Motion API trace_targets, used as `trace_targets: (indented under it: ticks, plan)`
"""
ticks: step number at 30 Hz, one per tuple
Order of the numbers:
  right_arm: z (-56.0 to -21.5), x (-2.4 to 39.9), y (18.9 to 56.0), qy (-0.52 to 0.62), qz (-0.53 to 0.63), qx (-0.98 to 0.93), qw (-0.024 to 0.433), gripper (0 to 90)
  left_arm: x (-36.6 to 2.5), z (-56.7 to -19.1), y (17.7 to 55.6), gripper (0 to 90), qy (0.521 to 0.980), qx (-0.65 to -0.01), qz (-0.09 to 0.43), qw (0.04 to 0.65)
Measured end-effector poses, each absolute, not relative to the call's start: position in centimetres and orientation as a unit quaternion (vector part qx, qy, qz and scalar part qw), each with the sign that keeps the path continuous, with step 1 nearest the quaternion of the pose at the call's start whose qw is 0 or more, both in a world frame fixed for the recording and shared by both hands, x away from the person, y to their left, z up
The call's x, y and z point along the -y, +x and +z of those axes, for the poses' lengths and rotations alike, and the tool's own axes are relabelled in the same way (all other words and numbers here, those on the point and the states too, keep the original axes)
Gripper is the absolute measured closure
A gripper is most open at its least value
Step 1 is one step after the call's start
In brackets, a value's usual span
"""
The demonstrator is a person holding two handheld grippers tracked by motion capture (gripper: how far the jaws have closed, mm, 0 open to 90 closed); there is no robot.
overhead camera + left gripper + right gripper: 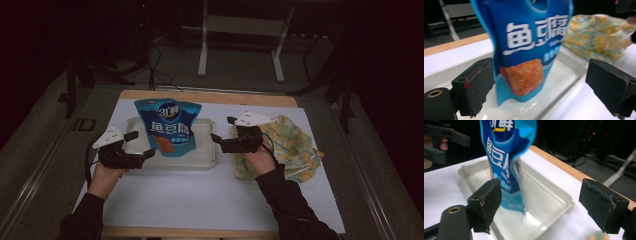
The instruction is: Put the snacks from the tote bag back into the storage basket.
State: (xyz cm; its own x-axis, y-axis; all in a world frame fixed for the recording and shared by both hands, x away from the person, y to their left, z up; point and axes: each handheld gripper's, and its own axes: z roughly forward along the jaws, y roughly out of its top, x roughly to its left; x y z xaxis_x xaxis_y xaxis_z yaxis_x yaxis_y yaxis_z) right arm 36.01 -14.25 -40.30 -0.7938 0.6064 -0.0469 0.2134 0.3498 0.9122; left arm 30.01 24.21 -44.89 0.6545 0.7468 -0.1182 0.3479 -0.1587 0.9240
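A blue snack pouch with white lettering and a picture of orange food stands upright in a shallow white tray at the middle of the table. To the left of the tray is my left gripper, open and pointing at the pouch. In the left gripper view the pouch rises between and beyond the spread jaws, untouched by either. At the tray's right end my right gripper is also open. In the right gripper view its jaws frame the pouch and the tray without touching either.
A crumpled yellow-patterned cloth bag lies right of the tray, under the right hand. A white sheet covers the wooden table. Beyond the far edge stand a metal frame's legs and floor cables.
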Motion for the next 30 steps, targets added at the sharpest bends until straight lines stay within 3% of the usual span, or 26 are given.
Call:
trace_targets:
  ticks: [12,30]
  plan:
    - [-41.2,19.4,34.0,0.276,0.504,-0.792,0.207,18.3,-23.1,-47.2,27.9,9.0,0.744,-0.368,0.174,0.531]
    - [-44.5,26.5,31.0,0.331,0.485,-0.779,0.220,18.3,-18.1,-48.5,26.3,9.0,0.764,-0.331,0.154,0.532]
